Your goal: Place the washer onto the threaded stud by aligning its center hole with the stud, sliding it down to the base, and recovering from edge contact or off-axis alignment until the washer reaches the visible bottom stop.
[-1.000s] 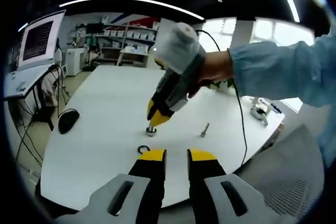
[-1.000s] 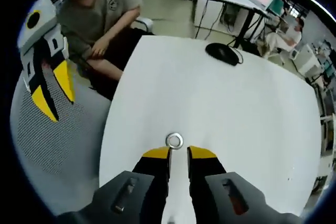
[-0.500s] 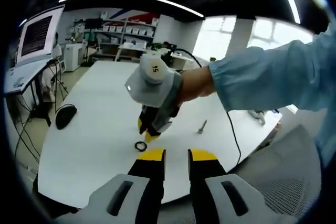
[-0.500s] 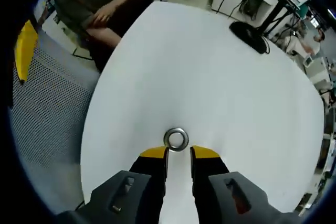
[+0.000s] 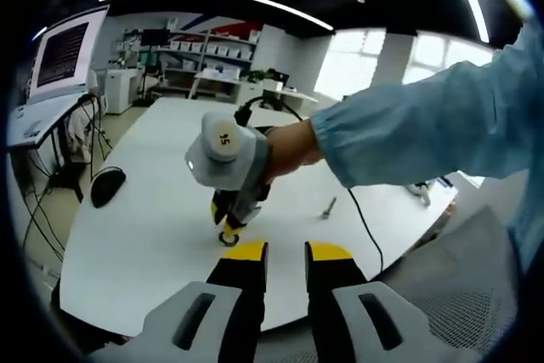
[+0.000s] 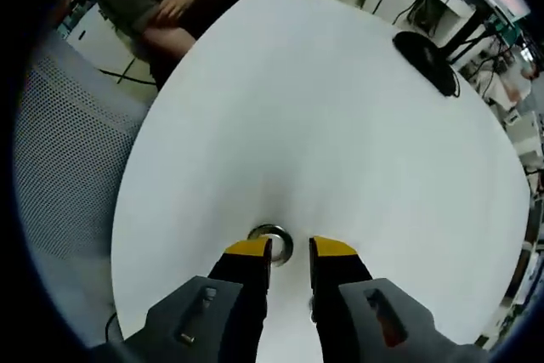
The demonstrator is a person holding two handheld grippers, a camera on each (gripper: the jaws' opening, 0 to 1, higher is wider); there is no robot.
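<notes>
Washer on white table, right gripper set down over it.

Washer (image 6: 270,239): metal ring lying flat on the white table (image 6: 340,142), at the tips of the right gripper (image 6: 291,248); its near edge lies under the left yellow tip, the rest showing in the narrow gap between the jaws, which stand slightly parted and are not closed on it. In the left gripper view the right gripper (image 5: 228,229) points down onto the washer (image 5: 228,238), held by a hand (image 5: 285,146) in a light blue sleeve; its round cap reads "35". Left gripper (image 5: 286,250): jaws a little apart, holding nothing, back from the washer. Threaded stud (image 5: 329,207): lying on the table beyond the washer, well apart. Black mouse (image 5: 108,186): far from the washer, near the table edge.
</notes>
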